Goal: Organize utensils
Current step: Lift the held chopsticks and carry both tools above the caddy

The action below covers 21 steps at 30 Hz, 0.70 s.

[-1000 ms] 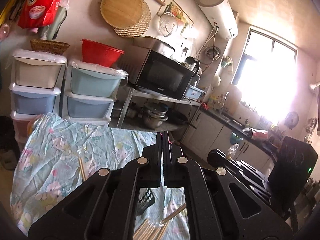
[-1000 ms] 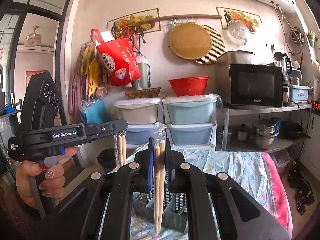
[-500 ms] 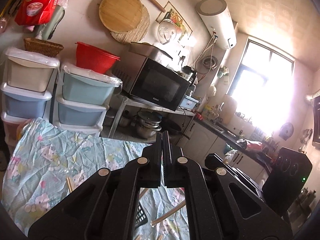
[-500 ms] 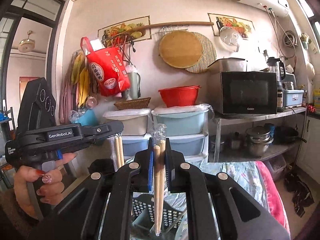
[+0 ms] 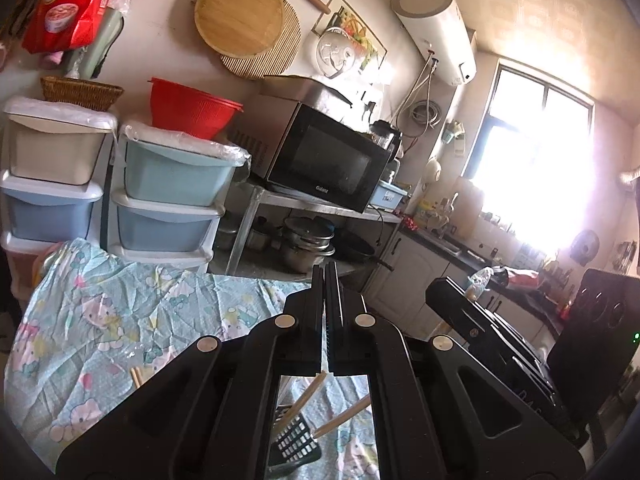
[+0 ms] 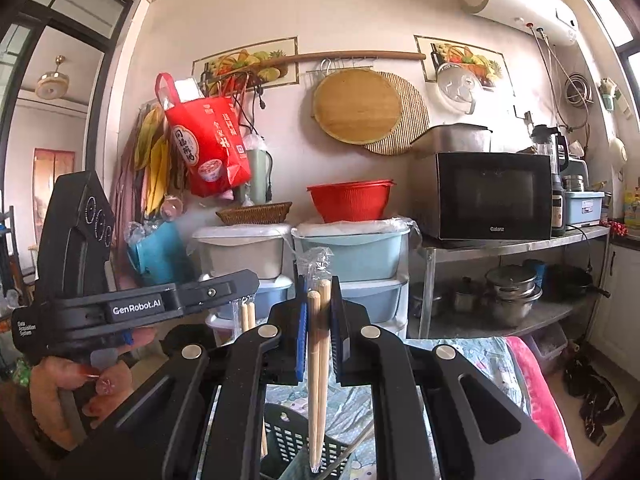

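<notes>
The right gripper (image 6: 319,312) had its fingers closed on a wrapped pair of chopsticks (image 6: 318,380) — the sticks hung upright between the pads, their clear sleeve poking up above the fingertips and their lower ends dangling over the black mesh basket (image 6: 296,440). That basket sat on the table (image 6: 472,364), which was covered in a pale blue cartoon-print cloth.

The left gripper (image 5: 325,280) had its fingers pressed fully together. In its own view nothing showed between the tips, but from the right wrist view a second wrapped pair (image 6: 247,314) hung just below its fingers, apparently pinched there; a hand (image 6: 68,388) with painted nails gripped its handle. Under the left gripper, the basket (image 5: 294,446) showed through the frame with two chopsticks (image 5: 304,400) leaning out of it at a slant. One loose chopstick (image 5: 136,378) lay on the cloth, well apart from the basket — only its end was visible.
</notes>
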{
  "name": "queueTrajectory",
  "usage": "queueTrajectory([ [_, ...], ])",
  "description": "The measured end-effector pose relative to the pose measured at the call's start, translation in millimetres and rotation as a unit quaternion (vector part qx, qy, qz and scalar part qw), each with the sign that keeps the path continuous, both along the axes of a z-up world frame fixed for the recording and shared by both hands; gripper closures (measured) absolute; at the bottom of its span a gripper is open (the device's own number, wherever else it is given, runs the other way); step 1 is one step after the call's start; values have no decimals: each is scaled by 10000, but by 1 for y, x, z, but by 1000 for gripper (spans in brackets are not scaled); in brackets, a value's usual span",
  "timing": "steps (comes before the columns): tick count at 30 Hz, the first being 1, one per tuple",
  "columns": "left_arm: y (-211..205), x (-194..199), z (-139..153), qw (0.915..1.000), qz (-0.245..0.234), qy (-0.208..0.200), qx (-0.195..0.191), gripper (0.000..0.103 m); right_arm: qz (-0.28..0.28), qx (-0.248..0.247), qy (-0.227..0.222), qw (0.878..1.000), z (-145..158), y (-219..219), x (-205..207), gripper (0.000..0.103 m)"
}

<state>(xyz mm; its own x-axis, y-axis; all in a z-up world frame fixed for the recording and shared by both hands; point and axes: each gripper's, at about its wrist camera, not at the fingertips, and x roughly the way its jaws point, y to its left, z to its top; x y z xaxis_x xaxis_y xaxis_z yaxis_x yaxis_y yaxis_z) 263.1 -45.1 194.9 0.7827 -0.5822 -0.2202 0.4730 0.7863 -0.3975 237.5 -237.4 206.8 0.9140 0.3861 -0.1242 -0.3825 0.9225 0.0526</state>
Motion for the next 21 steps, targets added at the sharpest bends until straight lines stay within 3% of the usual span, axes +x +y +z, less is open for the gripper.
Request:
queueTrajectory([
  [19,7,11,-70,9988,31,478,-30,103,-224,-161,660,9974,-58,6,27,93],
  [21,9,10,-73,9988,64,483,-3,103,-226,-169,696,9972,-61,5,26,89],
])
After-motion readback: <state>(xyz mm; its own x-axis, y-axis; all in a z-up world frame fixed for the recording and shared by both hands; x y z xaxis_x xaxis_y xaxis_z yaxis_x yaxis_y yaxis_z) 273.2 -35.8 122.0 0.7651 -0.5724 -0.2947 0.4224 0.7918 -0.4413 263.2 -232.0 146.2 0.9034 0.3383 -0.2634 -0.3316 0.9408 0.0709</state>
